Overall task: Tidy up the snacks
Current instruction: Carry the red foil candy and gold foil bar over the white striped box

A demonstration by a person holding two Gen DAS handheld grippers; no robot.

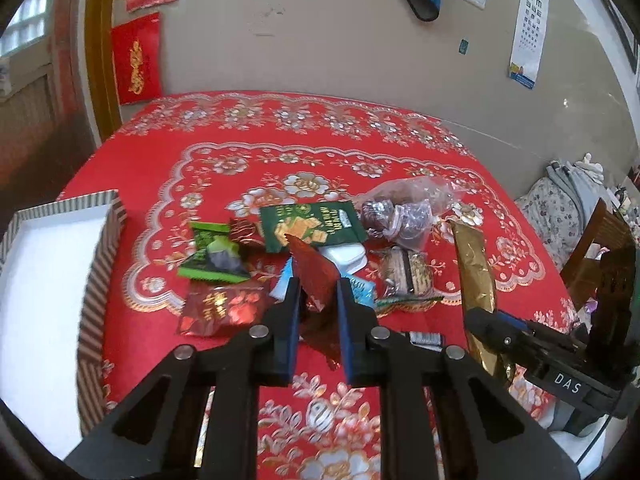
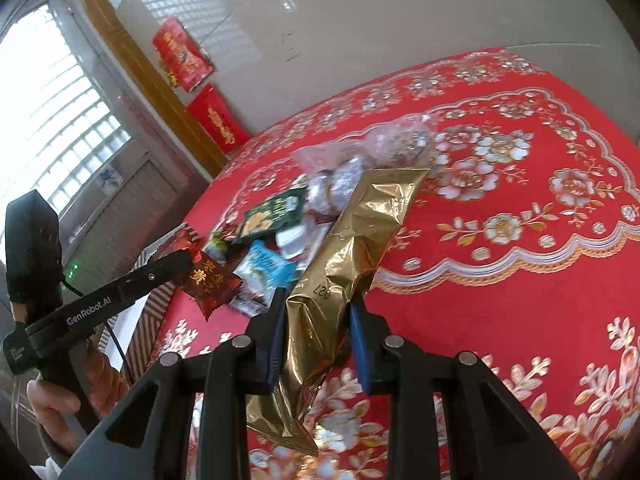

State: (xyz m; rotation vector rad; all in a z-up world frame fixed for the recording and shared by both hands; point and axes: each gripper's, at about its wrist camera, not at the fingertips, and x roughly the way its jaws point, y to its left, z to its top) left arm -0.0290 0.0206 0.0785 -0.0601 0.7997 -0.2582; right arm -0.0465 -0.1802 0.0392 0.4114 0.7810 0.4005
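In the left wrist view, the left hand-held gripper point(image 1: 318, 300) fills the lower middle of the frame, its jaws closed tight on a small red-brown packet point(image 1: 314, 270) with a saw-toothed edge. The packet is thin crinkly film, very light and limp; it stands up between the pads, and I judge a pinch across its flat body, as here, holds better than a pinch on the slippery sealed edge. Behind it, in the middle of the frame, the snack pile point(image 1: 304, 240) lies on a worktop covered by a glossy red cloth point(image 1: 280, 148) with silver and gold flowers: a green foil bag, a bright green wrapper, a clear red wrapper and a clear plastic bag of dark wrapped sweets. All look soft and crushable. At the left edge stands a box point(image 1: 104, 240) with a striped wall and a plain white inside, probably where the snacks belong. At the right, the long gold packet point(image 1: 476, 276) rises from the right hand-held gripper point(image 1: 480, 314).

In the right wrist view, the right hand-held gripper point(image 2: 318, 312) sits at lower centre, jaws partly closed and pressing the gold packet point(image 2: 352, 248) at its lower part. The foil is shiny, creased and smooth, so it may slide; gripping nearer the middle would stop it drooping. At the left, a hand point(image 2: 60, 404) holds the left hand-held gripper point(image 2: 188, 258), which carries the red-brown packet point(image 2: 208, 284).
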